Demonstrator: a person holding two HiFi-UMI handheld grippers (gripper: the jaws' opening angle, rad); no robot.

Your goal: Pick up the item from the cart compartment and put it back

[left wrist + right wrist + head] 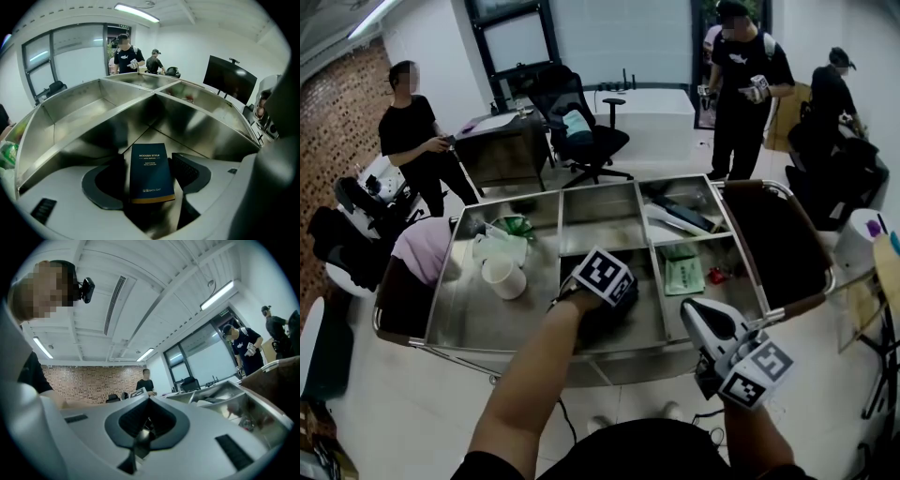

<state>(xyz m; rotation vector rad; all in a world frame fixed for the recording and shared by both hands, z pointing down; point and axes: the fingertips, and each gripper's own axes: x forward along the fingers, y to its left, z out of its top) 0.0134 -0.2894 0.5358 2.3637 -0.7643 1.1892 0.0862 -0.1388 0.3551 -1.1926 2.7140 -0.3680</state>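
A dark blue box [151,172] with gold trim and white print lies flat on the steel floor of the cart's [609,352] middle front compartment. My left gripper [149,161] reaches down into that compartment, its jaws spread wide on either side of the box, pads not pressing it. In the head view the left gripper [602,295] covers the box with its marker cube. My right gripper [698,314] hovers at the cart's front right edge, jaws together with nothing between them [140,434].
The left compartment holds a white cup [503,277] and a green bag [516,227]. A green packet [682,274] lies in the right front compartment, dark items [684,214] behind it. An office chair [581,136] and several people stand beyond the cart.
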